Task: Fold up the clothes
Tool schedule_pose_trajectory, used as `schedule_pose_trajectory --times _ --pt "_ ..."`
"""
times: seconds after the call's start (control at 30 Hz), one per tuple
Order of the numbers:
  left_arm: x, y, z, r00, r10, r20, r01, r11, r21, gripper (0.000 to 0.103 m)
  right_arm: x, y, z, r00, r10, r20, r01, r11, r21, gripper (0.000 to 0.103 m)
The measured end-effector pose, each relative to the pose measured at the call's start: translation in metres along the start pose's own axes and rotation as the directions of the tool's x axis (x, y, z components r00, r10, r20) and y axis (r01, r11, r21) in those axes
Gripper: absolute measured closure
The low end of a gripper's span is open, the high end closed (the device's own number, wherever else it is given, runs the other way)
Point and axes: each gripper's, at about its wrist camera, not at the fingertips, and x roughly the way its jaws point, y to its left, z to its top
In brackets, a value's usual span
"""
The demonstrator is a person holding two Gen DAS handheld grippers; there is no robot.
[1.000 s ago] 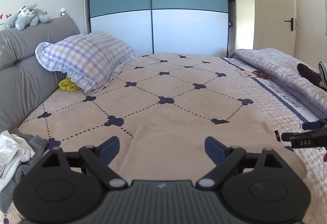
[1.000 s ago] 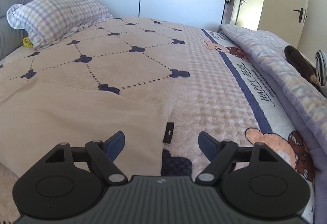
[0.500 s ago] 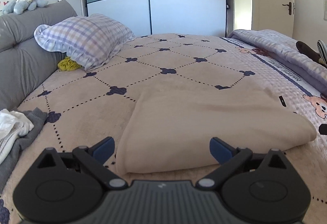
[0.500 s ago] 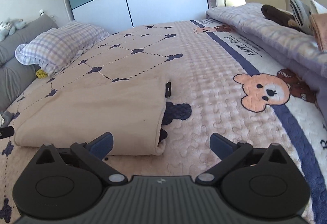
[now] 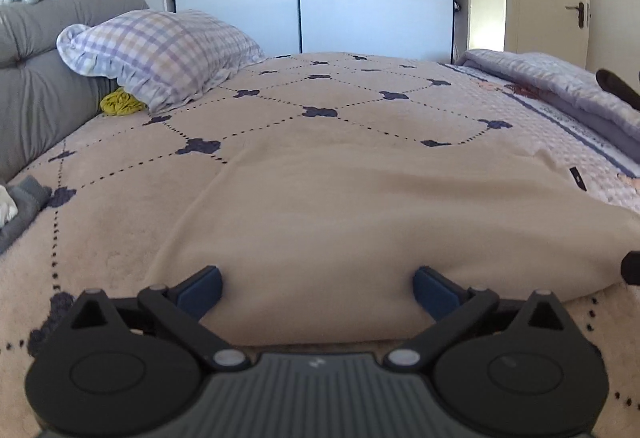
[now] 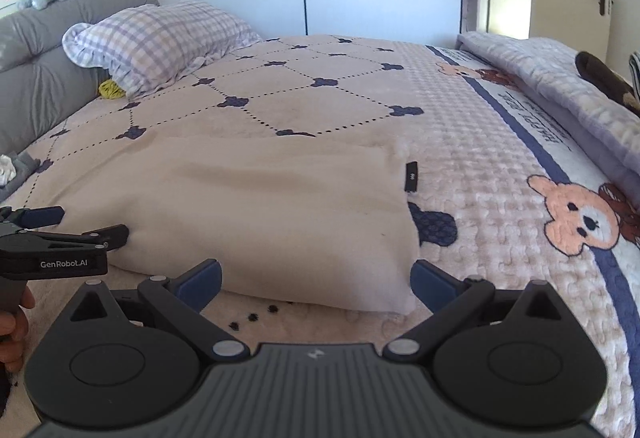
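1. The beige garment (image 6: 256, 214) lay flat on the bed cover (image 6: 320, 94), already doubled into a thick, wide rectangle. Its rounded folded edge faced you, and its small black tag (image 6: 411, 177) stuck out at the far right corner.

2. Your left gripper (image 5: 316, 288) sat low at that near edge, jaws spread wide, blue fingertips (image 5: 200, 288) either side of the cloth and nothing clamped. I could not tell whether the pads touched the fabric.

3. Your right gripper (image 6: 316, 280) was likewise spread apart and empty, hovering just short of the garment's near right corner.

4. How far along: at least one fold looked made, since the near edge was thick and rounded. Whether this shape was the finished one or another fold across it was still due, the views did not settle. Both hands being level with the near edge would fit either releasing it or taking hold.

5. To the far left, a small heap of white and grey clothes (image 5: 20, 206) lay near the grey headboard (image 5: 36, 78); whether those were folded I could not tell.

6. Farther off sat the checked pillow (image 5: 160, 50) with something yellow (image 5: 120, 104) tucked under it, and a rolled lilac quilt (image 6: 560, 86) along the right side.

7. Nothing stood between your grippers and the garment. The cover beyond it was open, and the left gripper (image 6: 52, 242) kept well apart from the right.
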Motion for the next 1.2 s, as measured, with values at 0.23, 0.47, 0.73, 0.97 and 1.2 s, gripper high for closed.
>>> schedule_pose_trajectory --times 0.23,0.47,0.73,0.97,1.2 --pt "0.002 0.002 -0.003 1.000 -0.013 0.003 0.013 1.000 -0.023 0.000 0.010 0.026 0.012 0.999 0.039 0.007 -0.038 0.996 -0.086 0.000" --pt "0.002 0.001 -0.004 1.000 -0.013 0.007 0.013 1.000 -0.024 0.000 0.034 0.042 0.015 0.998 0.031 -0.046 -0.037 0.993 -0.113 0.000" --pt "0.002 0.002 -0.006 1.000 -0.020 0.012 0.021 0.999 -0.028 0.000 0.046 0.032 -0.006 0.995 -0.002 -0.096 -0.018 0.980 -0.198 0.000" --pt "0.002 0.002 -0.006 1.000 -0.020 0.012 0.020 0.999 -0.027 0.000 0.040 -0.014 -0.012 0.987 -0.096 -0.128 0.079 0.989 -0.127 0.000" --pt "0.002 0.001 -0.008 1.000 -0.012 0.016 0.013 1.000 -0.021 0.000 0.032 -0.055 -0.013 0.976 -0.146 -0.160 0.161 0.983 0.090 0.000"
